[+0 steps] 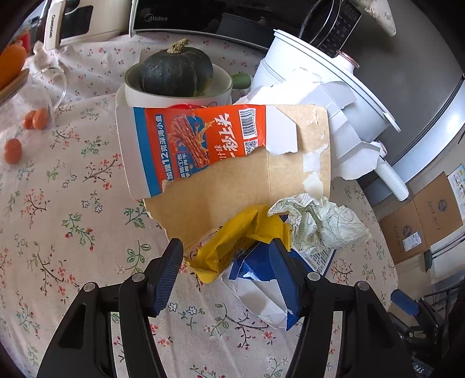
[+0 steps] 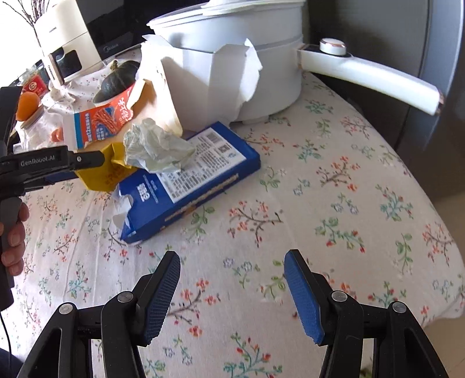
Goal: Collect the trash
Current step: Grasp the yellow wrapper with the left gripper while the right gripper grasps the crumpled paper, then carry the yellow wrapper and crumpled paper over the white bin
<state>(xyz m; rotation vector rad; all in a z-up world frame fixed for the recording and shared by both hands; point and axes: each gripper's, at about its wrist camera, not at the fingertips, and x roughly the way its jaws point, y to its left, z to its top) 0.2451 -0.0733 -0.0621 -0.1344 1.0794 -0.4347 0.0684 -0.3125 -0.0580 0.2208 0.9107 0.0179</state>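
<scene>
A pile of trash lies on the floral tablecloth: a torn orange snack carton (image 1: 200, 145) (image 2: 101, 122), a yellow wrapper (image 1: 232, 244) (image 2: 101, 174), a crumpled pale tissue (image 1: 319, 224) (image 2: 157, 148), a torn blue box (image 1: 261, 279) (image 2: 189, 180) and torn white cardboard (image 1: 343, 122) (image 2: 215, 84). My left gripper (image 1: 229, 256) is open, its fingers on either side of the yellow wrapper and the blue box's torn end; it also shows in the right wrist view (image 2: 87, 160). My right gripper (image 2: 232, 267) is open and empty over the cloth, short of the blue box.
A white electric pot (image 2: 232, 37) (image 1: 334, 72) with a long handle (image 2: 366, 81) stands behind the trash. A dark green pumpkin in a bowl (image 1: 177, 72), small orange fruits (image 1: 35, 119), a glass (image 1: 49, 87) and appliances (image 1: 78, 20) stand further back. The table edge (image 2: 436, 203) curves at right.
</scene>
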